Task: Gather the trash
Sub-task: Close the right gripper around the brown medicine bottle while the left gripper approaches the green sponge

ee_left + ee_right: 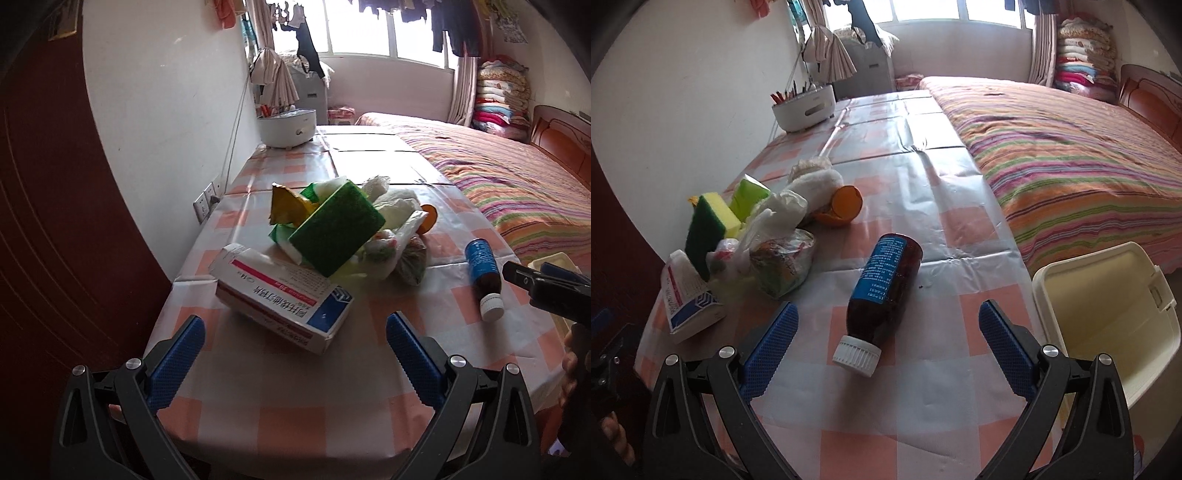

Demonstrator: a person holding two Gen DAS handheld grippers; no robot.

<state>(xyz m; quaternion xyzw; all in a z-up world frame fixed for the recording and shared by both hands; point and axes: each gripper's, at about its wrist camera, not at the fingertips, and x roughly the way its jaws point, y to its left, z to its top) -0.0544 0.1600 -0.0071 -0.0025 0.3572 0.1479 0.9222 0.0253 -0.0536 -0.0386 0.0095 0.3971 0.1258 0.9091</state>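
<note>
The right gripper (886,332) hangs with jaws wide apart, straddling the white cap of a dark brown glass bottle with a blue label (882,288). The bottle lies on the checked plastic tablecloth (923,424), long axis running away from the fingers, beside the cream plastic bin (1108,314). The left gripper (295,343), equally spread, faces a white-and-red cardboard medicine box (280,295).

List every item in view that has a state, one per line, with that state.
Left hand-held gripper: open, empty.
Right hand-held gripper: open, empty.
Bottle: lying on its side, cap on.
Medicine box: lying tilted, end flap open.
Sponge: propped on edge against the pile.
Plastic bags: crumpled, heaped.
Bin: open, nothing visible inside.
</note>
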